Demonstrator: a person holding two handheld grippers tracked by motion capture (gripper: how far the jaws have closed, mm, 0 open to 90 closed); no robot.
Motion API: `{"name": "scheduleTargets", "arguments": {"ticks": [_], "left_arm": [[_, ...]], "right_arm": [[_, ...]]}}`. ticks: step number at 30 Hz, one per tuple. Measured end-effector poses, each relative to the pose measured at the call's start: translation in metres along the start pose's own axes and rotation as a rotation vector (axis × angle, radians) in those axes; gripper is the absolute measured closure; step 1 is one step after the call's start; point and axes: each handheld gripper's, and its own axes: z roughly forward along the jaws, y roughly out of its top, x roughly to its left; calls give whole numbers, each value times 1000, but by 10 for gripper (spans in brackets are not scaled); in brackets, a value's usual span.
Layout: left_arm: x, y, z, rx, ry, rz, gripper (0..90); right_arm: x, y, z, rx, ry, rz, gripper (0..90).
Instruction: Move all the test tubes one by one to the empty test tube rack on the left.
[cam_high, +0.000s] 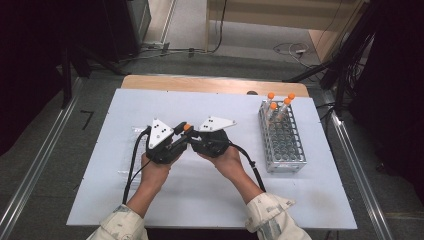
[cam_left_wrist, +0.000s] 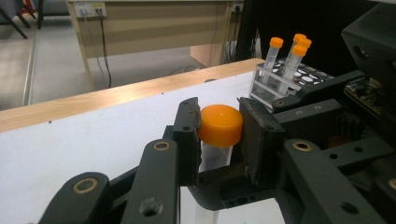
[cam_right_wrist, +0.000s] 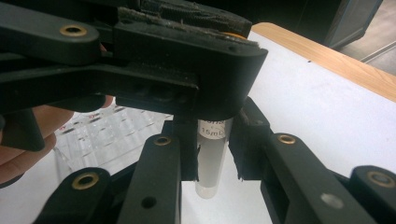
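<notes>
A clear tube (cam_right_wrist: 211, 158) with an orange cap (cam_left_wrist: 220, 125) stands upright above the middle of the white table (cam_high: 300, 200), held by both grippers. My left gripper (cam_left_wrist: 219, 122) is shut on the cap (cam_high: 187, 127), its pads pressing both sides. My right gripper (cam_right_wrist: 212, 140) is shut on the tube's body just below the cap. In the high view the left gripper (cam_high: 183, 132) comes in from the left and the right gripper (cam_high: 194, 142) from the right, meeting at the tube. The left gripper's jaws cover the cap in the right gripper view.
A metal tube rack (cam_high: 282, 145) stands at the right of the table, with several orange-capped tubes (cam_high: 280, 102) at its far end. A clear plastic tray (cam_right_wrist: 102, 135) lies left of the hands. A wooden strip (cam_high: 210, 84) runs along the table's far edge.
</notes>
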Motion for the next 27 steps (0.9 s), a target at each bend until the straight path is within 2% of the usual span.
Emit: {"name": "scheduleTargets", "arguments": {"ticks": [5,10,12,13,14,22,24,25,26,27], "left_arm": [[2,1,-1,2,-3,-3,703],[11,3,-7,-2,19,-24,704],[13,4,-8,-5,19,-32,704],[17,5,-10,-11,23,-44,704],[22,6,-12,-22,28,-62,704],[42,13,-23,-51,71,-93,704],[48,15,-26,-55,94,-86,704],[55,15,-29,-59,113,-92,704],[55,15,-29,-59,113,-92,704],[62,15,-31,-64,135,-92,704]], "right_arm": [[0,0,-1,3,3,7,693],[-1,0,-1,7,6,20,406],[-3,-2,-1,13,2,25,342],[-3,-2,-1,13,2,25,342],[-3,-3,0,19,-16,32,274],[-4,-3,0,16,-37,48,237],[-4,-3,0,16,-42,49,234],[-4,-4,-1,15,-53,49,222],[-4,-4,-1,15,-53,49,222],[-5,-4,-2,7,-61,47,210]]}}
